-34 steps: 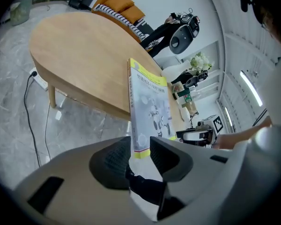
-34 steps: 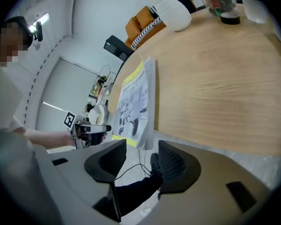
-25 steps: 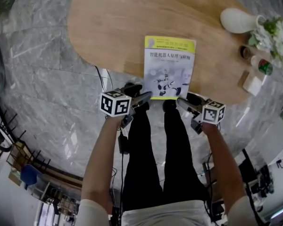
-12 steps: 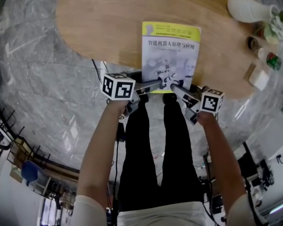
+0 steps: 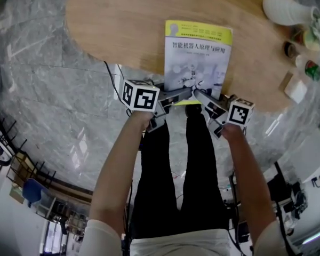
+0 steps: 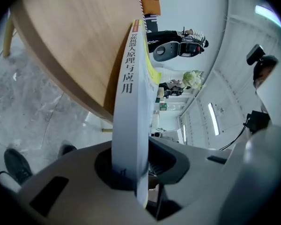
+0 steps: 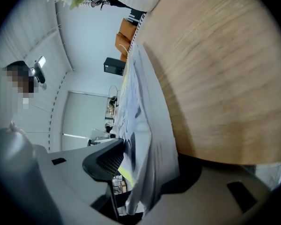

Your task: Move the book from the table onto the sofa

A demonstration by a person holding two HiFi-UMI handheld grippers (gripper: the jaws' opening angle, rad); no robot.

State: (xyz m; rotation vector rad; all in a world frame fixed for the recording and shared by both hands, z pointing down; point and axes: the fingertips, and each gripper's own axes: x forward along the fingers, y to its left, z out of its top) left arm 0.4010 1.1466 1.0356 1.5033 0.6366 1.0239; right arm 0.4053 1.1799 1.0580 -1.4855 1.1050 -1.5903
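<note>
Both fingers (image 6: 61,182) straddle the book (image 5: 198,57) edge: left gripper (image 5: 182,94) clamping, right gripper (image 5: 201,96) closing, loose.

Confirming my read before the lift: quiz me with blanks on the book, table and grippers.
The yellow-topped paperback book lies on the oval ___ table.
Its near edge ___ the table's rim.
The left gripper's jaws are shut on the ___.
Missing: wooden; overhangs; book.
Both grippers' jaws have just been closing around it; the right gripper isn't gripping yet.
</note>
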